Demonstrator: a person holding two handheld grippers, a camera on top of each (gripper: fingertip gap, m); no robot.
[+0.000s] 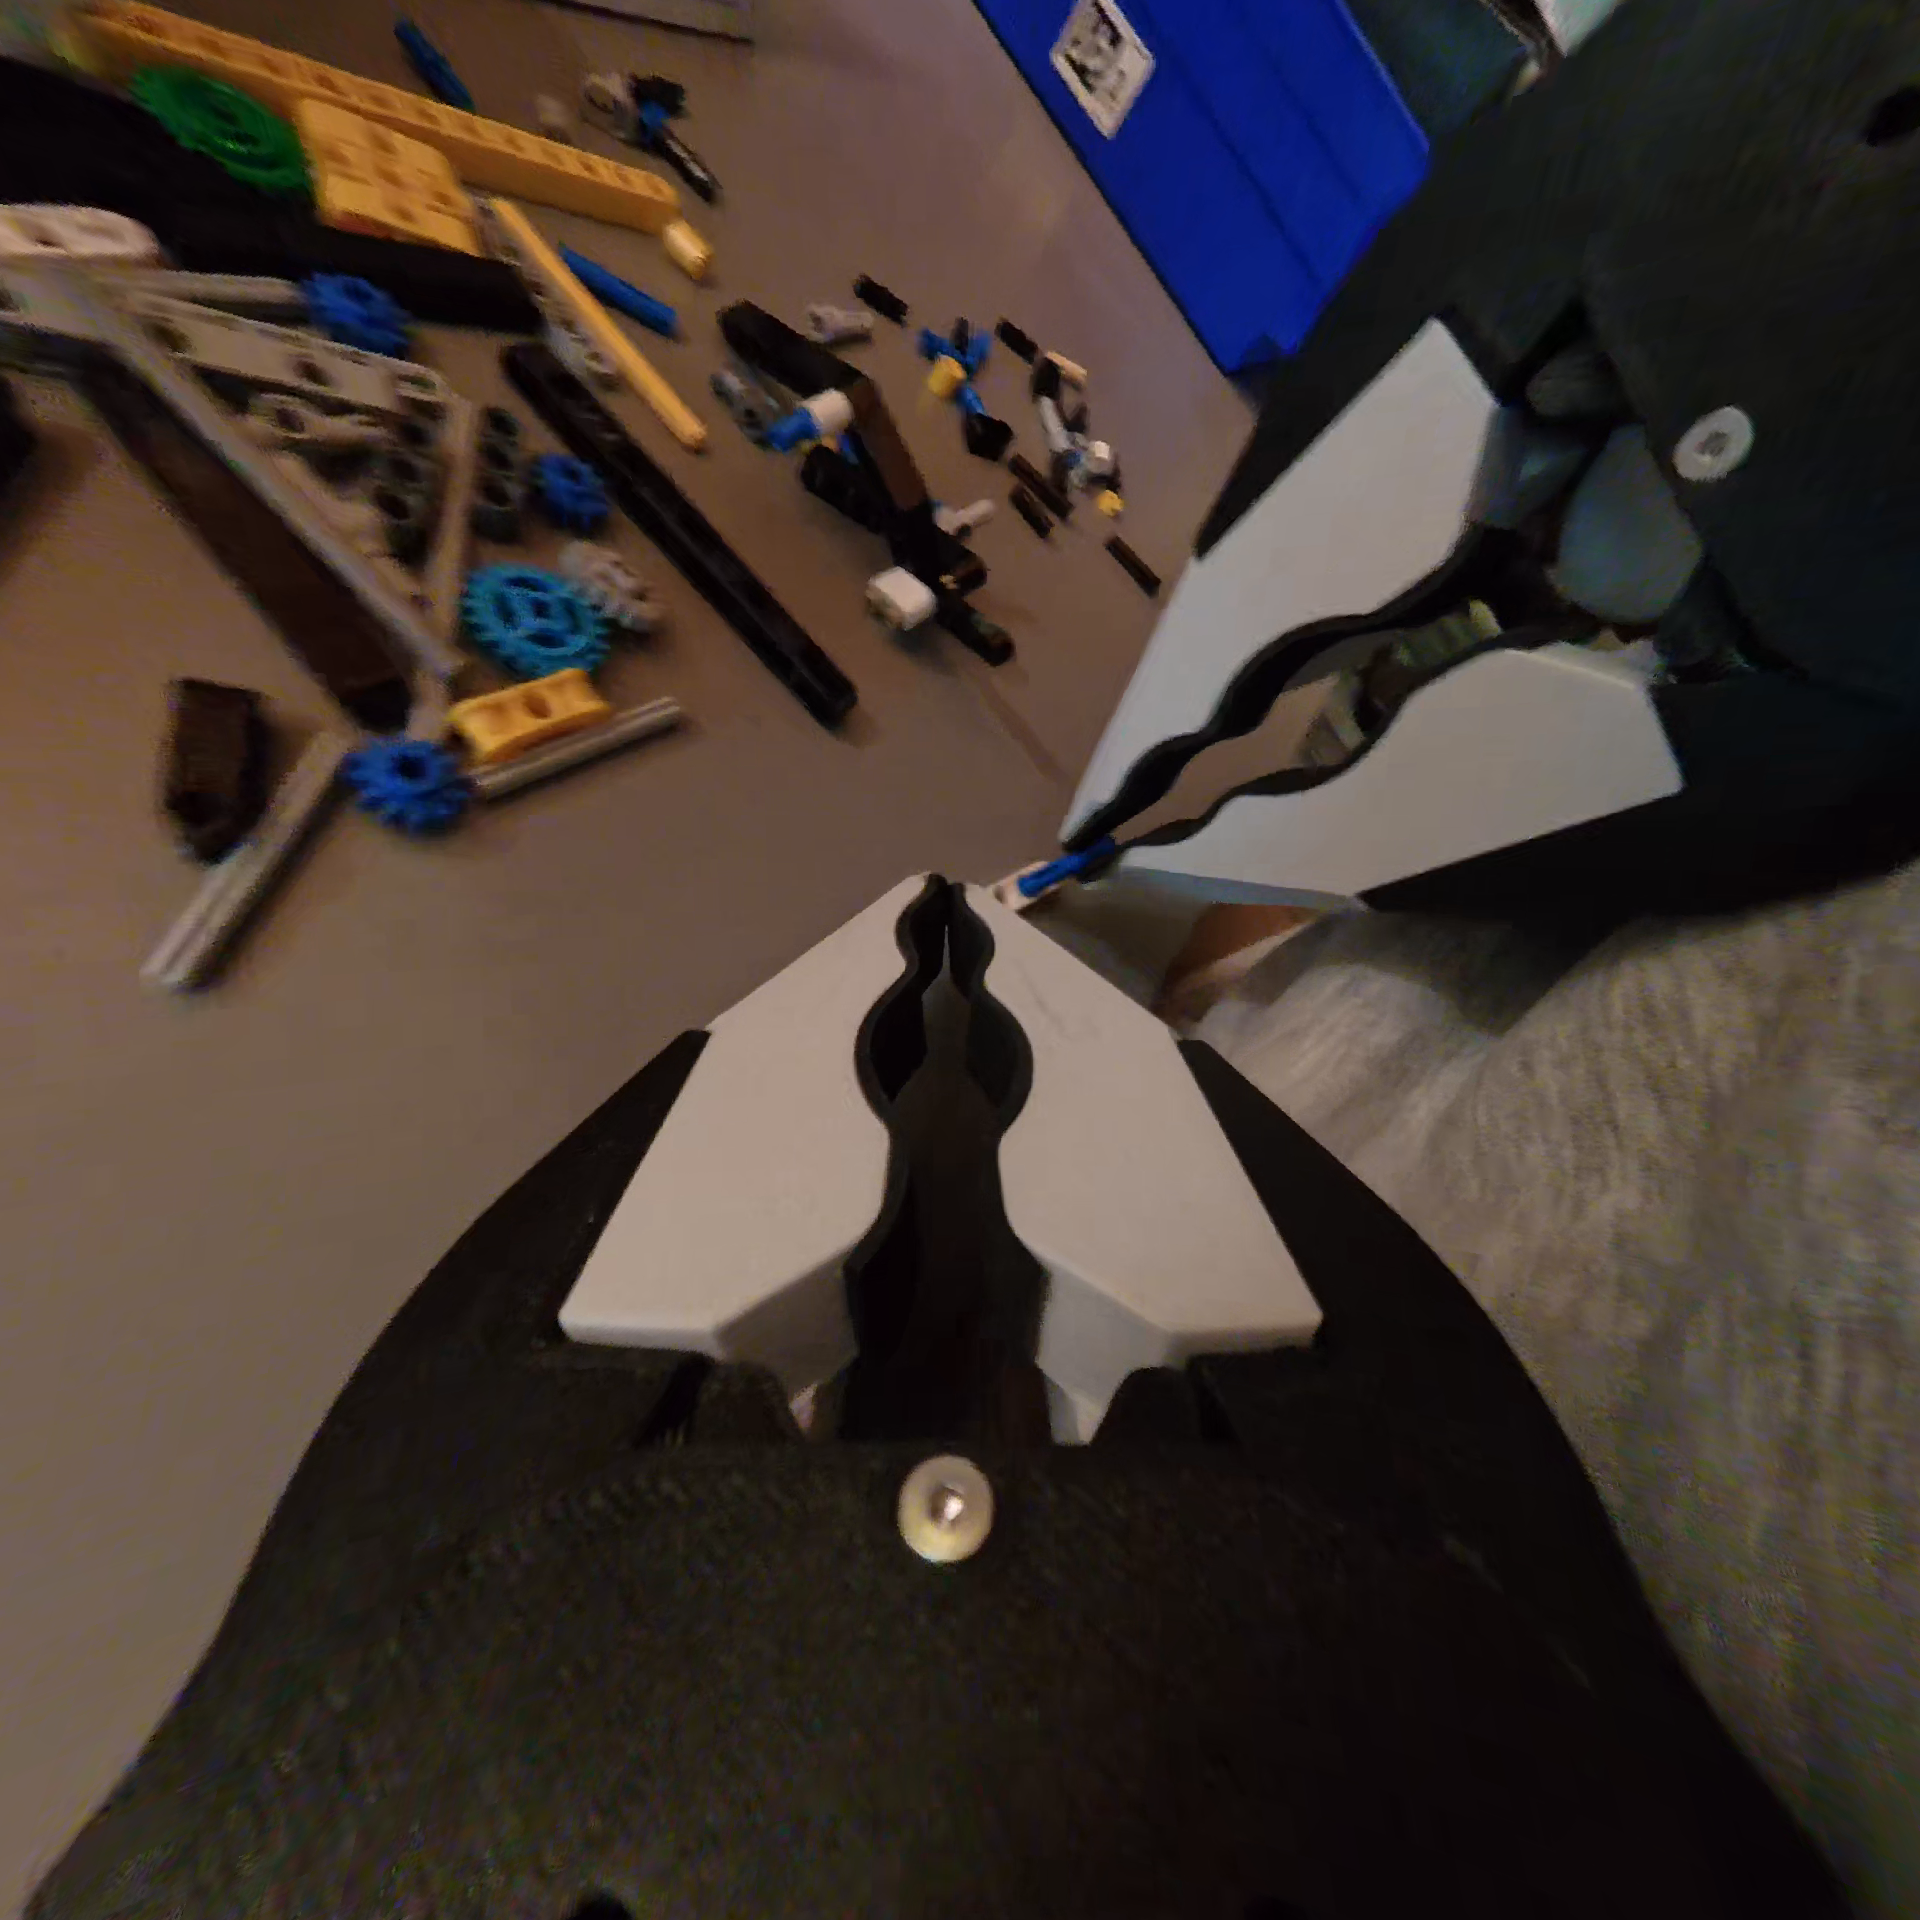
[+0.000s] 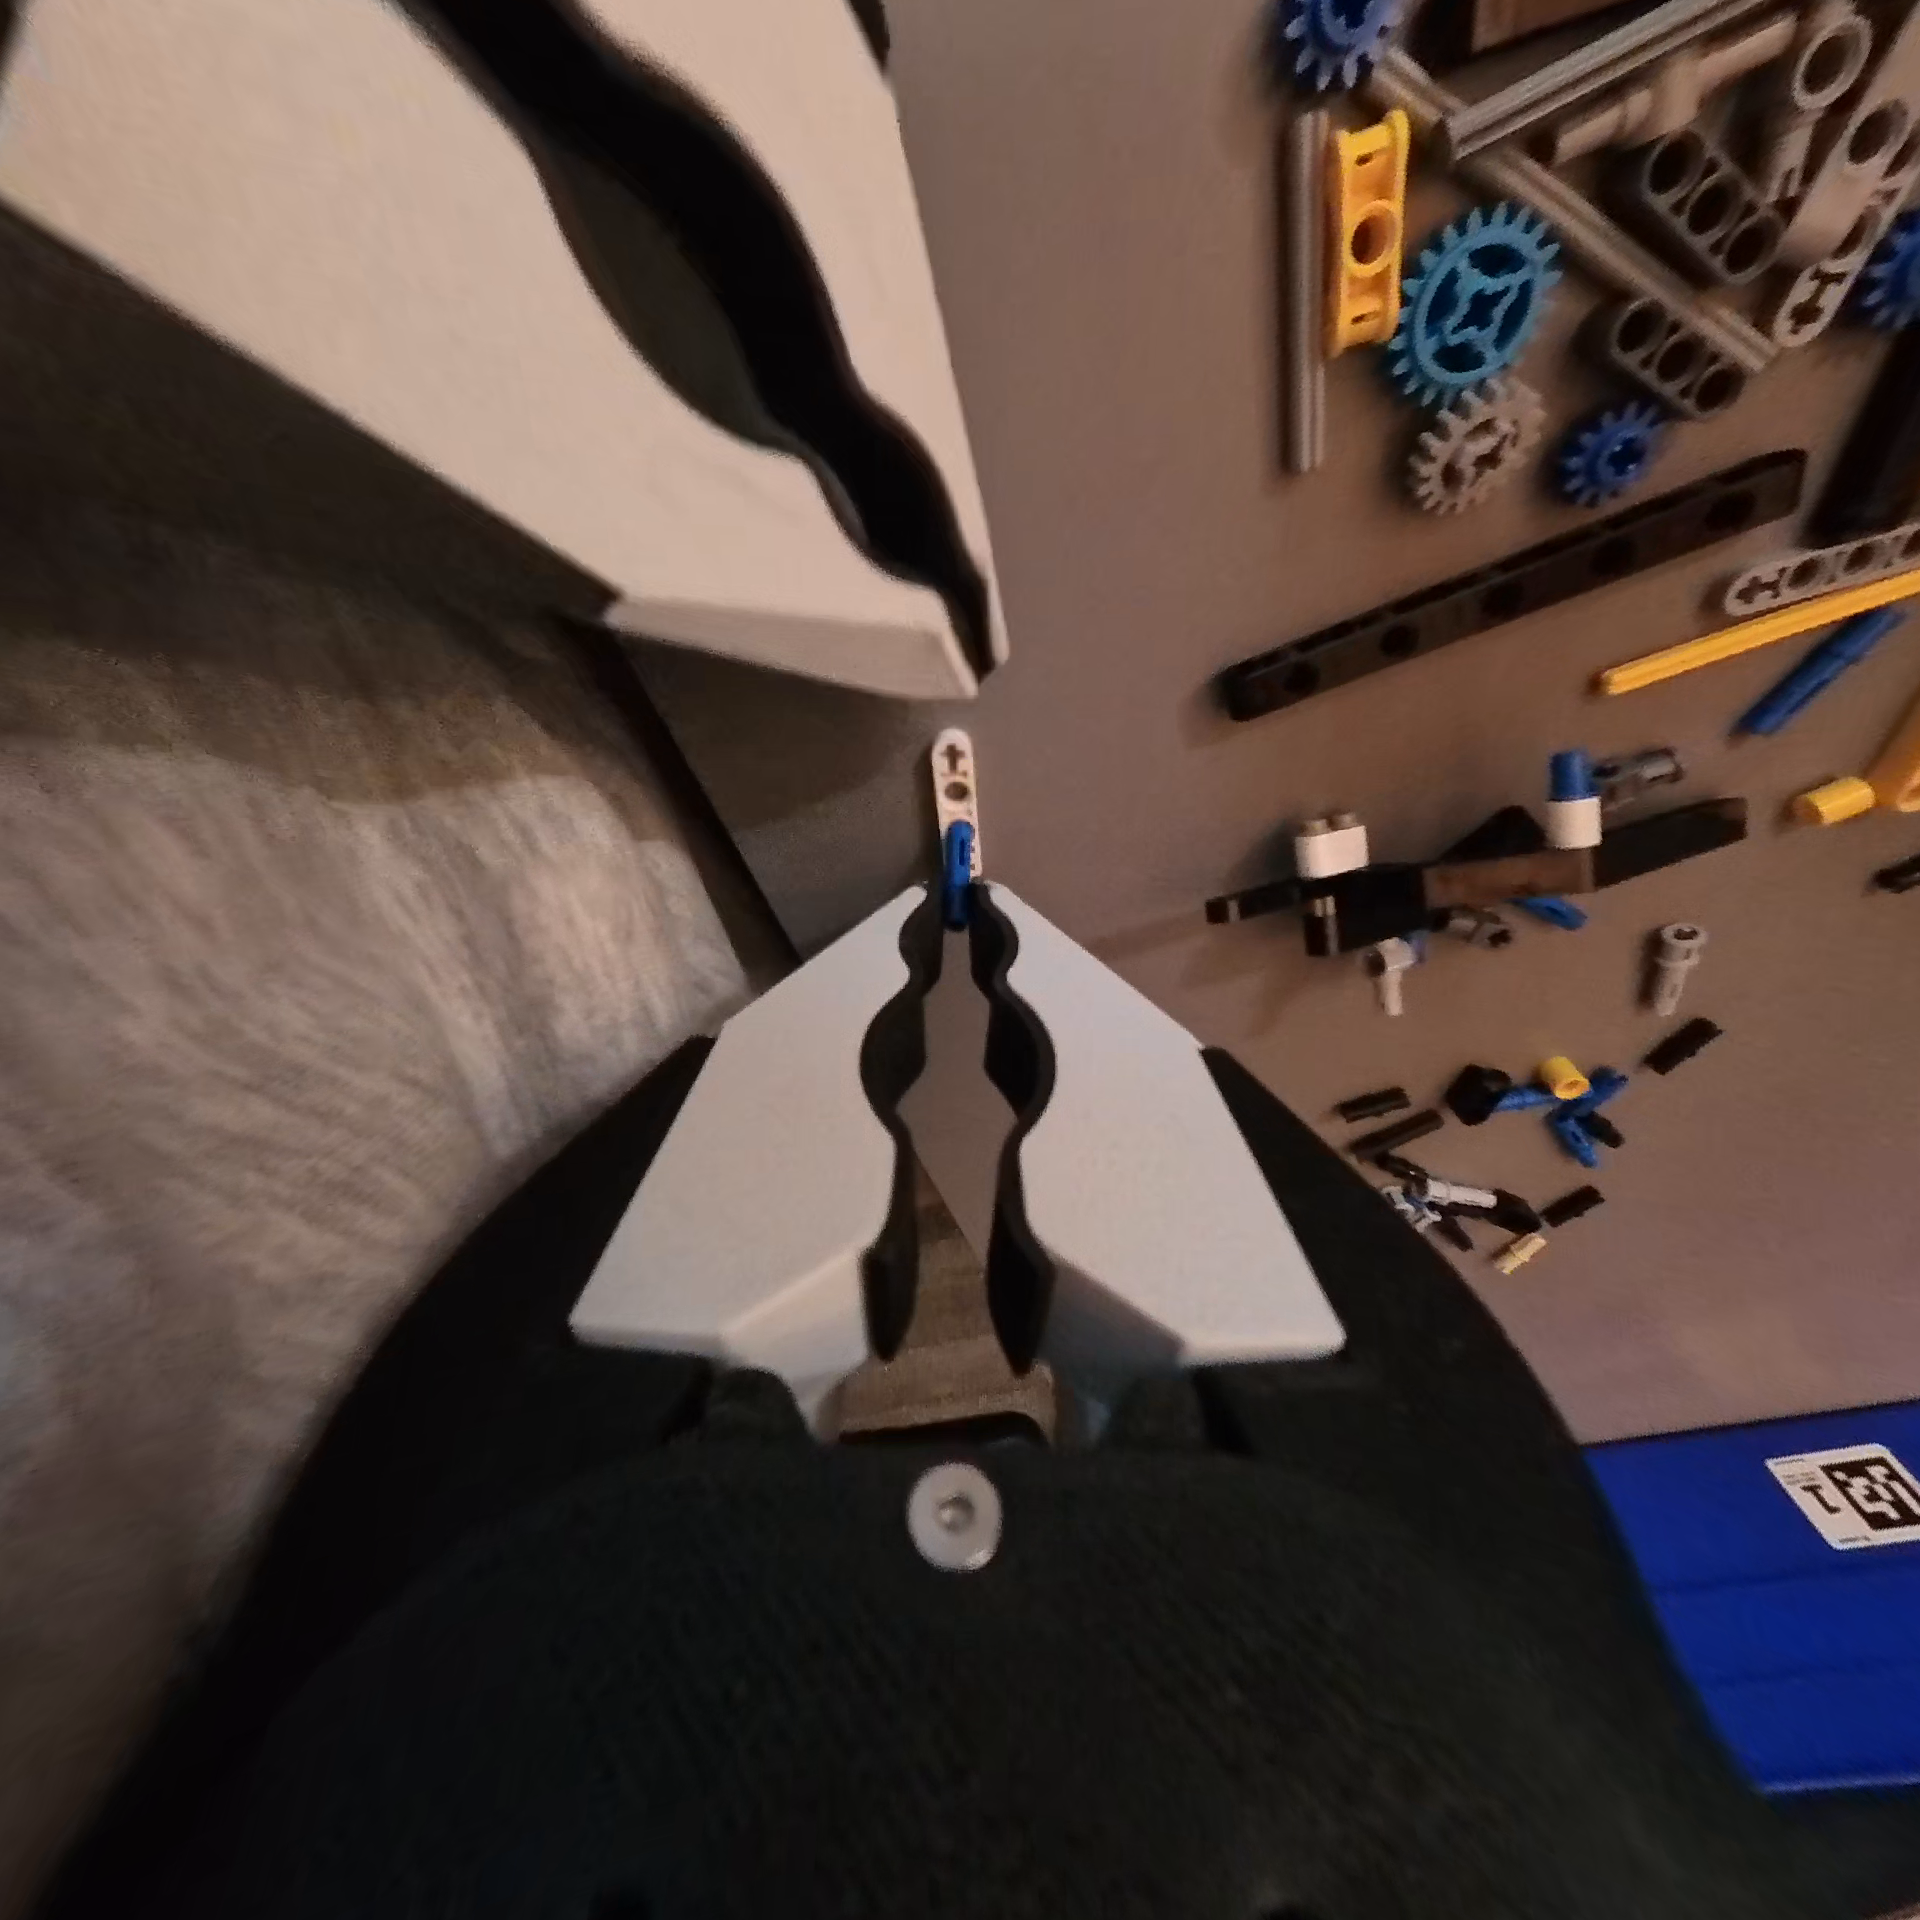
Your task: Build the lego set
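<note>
The right gripper (image 2: 958,914) pinched a small blue pin (image 2: 957,858) at its fingertips, the pin plugged into a short white liaison piece (image 2: 953,777) jutting past the tips. The left gripper (image 1: 948,902), jaws pressed together with nothing visible between them, hovered just beside that pin, tip to tip. Both were held above the near edge of the grey table (image 1: 520,1039). Farther off lay the loose lego parts: a blue gear (image 1: 532,619), a long black beam (image 1: 681,535), yellow beams (image 1: 416,114) and a grey frame (image 1: 260,416). A blue bin (image 1: 1226,156) stood at the far right.
</note>
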